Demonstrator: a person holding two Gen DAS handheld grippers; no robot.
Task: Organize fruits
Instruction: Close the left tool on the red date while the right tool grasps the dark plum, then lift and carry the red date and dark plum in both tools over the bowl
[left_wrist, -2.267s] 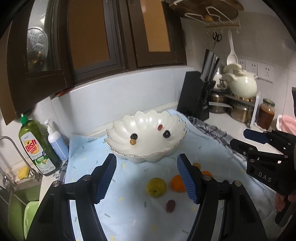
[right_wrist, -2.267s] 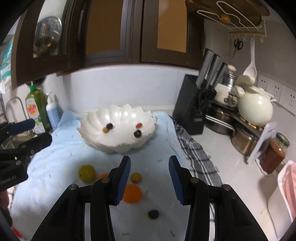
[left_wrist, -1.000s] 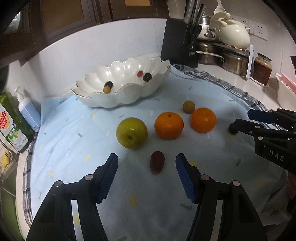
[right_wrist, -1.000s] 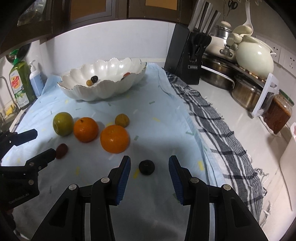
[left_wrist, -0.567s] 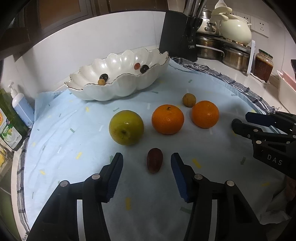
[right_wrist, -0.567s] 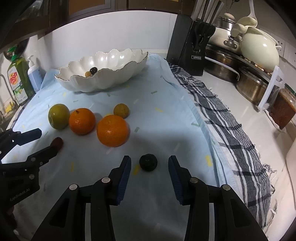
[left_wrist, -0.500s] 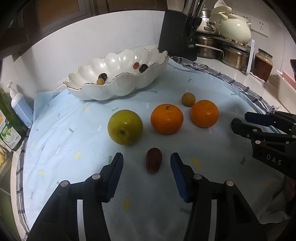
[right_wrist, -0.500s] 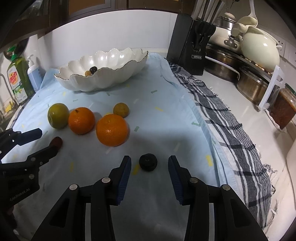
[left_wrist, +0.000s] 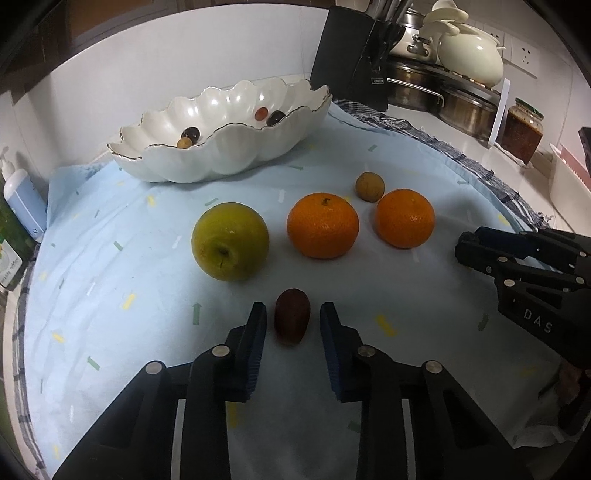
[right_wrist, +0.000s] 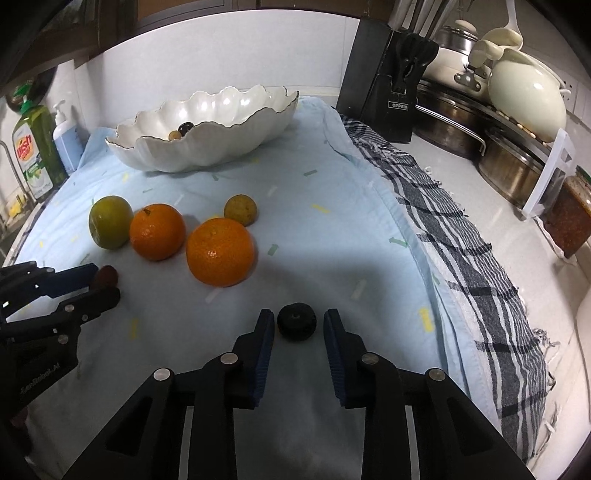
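Between the pads of the left tool (left_wrist: 291, 325), whose jaws have just been closing, a small dark-red oval fruit (left_wrist: 291, 320) is straddled, seemingly untouched; the right tool (right_wrist: 298, 325) likewise brackets a small black round fruit (right_wrist: 297, 319), presumably for the white scalloped bowl (left_wrist: 236, 155) ahead.

A black knife block (right_wrist: 386, 81) stands beside steel pots (right_wrist: 513, 166) and a cream kettle (right_wrist: 528, 98).

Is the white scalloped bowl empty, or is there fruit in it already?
Not empty. The white scalloped bowl holds four small fruits, two dark, one tan, one reddish, in the left wrist view; most of its inside is bare.
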